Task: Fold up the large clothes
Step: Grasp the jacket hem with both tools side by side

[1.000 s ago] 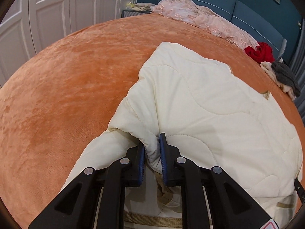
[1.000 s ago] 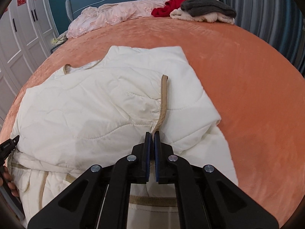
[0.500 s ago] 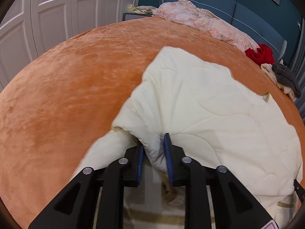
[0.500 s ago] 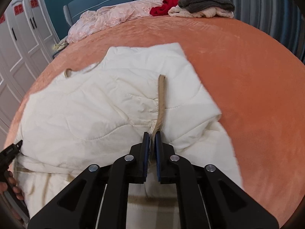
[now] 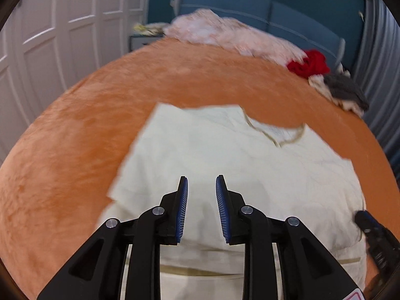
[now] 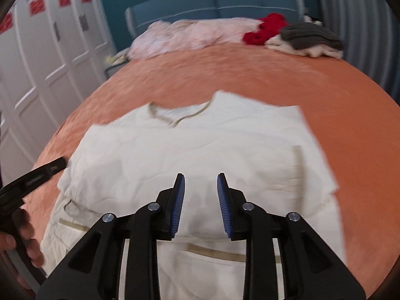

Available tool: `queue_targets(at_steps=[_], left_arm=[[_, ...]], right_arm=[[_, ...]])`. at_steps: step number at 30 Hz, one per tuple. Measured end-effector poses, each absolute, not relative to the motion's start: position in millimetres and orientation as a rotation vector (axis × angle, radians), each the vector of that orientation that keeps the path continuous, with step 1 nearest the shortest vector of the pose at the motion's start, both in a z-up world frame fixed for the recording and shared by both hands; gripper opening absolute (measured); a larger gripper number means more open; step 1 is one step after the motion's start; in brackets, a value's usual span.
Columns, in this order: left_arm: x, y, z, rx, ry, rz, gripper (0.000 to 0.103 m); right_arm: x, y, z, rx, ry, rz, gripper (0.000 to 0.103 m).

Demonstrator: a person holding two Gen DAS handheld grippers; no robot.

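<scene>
Garment position: the cream quilted jacket (image 5: 225, 165) is lying flat on the orange bedspread (image 5: 75, 137), directly ahead of and below both tools, with its collar (image 5: 275, 132) at the far end and its hem band nearest the tools. Its long axis is running away from the tools, collar far and hem near.

Tool state: the left gripper (image 5: 201, 205) is standing spread, with nothing between its blue pads (image 5: 182, 210); its opening has barely changed in the last moment. The right gripper (image 6: 200, 205) has just been opening its jaws, and they too are standing apart and empty. Neither tool is pinching cloth; the folded-in side panels are resting on the jacket body on their own.

Relative placement: in the right wrist view, the left gripper is appearing off the jacket's left edge, held by a hand (image 6: 15, 237). In the left wrist view, the right tool is appearing at the jacket's right edge. Each tool is therefore nearer its own side of the garment.

Judgement on the coming move: both sleeves appear folded inward, so the remaining fold is likely lengthwise, bringing the near hem toward the far collar. Each tool would be gripping the hem corner on its own side.

Other clothes (image 6: 300, 37) are lying well beyond the jacket, near the headboard (image 6: 212, 0).
</scene>
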State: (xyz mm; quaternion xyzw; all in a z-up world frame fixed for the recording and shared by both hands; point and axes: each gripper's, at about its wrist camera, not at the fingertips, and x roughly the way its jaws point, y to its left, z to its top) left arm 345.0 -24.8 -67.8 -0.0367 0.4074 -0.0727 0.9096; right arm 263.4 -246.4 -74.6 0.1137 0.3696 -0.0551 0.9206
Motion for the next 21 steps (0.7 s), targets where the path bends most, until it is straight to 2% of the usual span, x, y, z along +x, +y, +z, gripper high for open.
queue_targets(at_steps=[6, 11, 21], left_arm=[[355, -58, -115, -0.045, 0.923, -0.166, 0.024], [350, -68, -139, 0.031, 0.886, -0.144, 0.024], [345, -71, -150, 0.064, 0.850, -0.128, 0.024]], right_arm=[[278, -224, -116, 0.190, 0.840, -0.100, 0.026], [276, -226, -135, 0.190, 0.843, -0.100, 0.025], [279, -224, -143, 0.176, 0.836, -0.107, 0.026]])
